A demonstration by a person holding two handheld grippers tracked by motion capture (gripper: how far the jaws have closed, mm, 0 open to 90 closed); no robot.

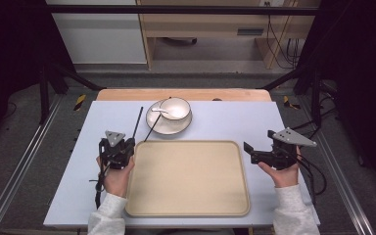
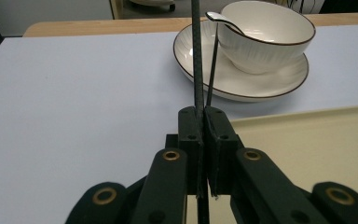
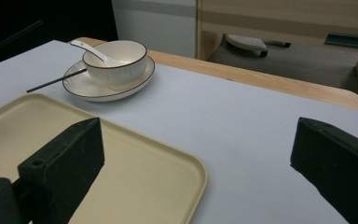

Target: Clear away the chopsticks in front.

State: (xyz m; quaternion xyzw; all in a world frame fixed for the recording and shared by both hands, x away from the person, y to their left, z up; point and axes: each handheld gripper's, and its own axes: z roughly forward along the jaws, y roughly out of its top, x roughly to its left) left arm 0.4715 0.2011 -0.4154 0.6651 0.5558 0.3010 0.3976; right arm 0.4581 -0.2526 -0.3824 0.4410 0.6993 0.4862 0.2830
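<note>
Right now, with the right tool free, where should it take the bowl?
Take the bowl by its rim on the right side, with the right tool coming from the right and above, one jaw inside, one outside. The rim is thin and free there. The spoon leans over the left rim, and the round wall tapers toward the plate, so a lower grip would likely slip.

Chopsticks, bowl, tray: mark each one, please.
chopsticks [image 2: 198, 70], left gripper view, shaft above the tongs.
bowl [image 3: 116, 63], right gripper view, outer wall.
tray [image 1: 186, 176], high view, bare floor.
</note>
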